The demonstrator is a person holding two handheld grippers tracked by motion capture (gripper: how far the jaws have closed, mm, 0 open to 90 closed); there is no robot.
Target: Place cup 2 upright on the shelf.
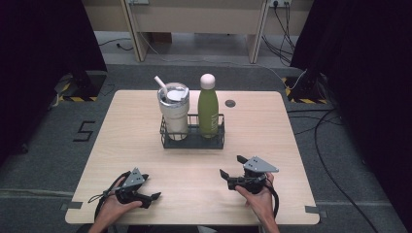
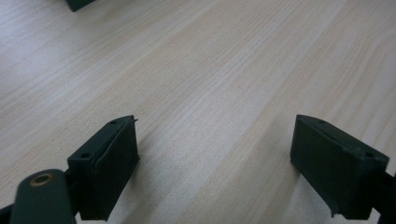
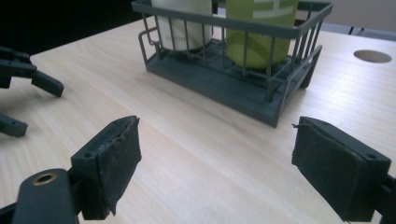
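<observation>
Wooden table – wire basket with tumbler and upright green bottle sits ahead of both empty, open grippers – right gripper nearer than left gripper.

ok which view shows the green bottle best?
High view: the green bottle shows whole, pale cap to base, upright in the wire basket beside the tumbler. Right gripper view catches its lower body behind the basket wires. Left gripper view looks at bare tabletop.
</observation>
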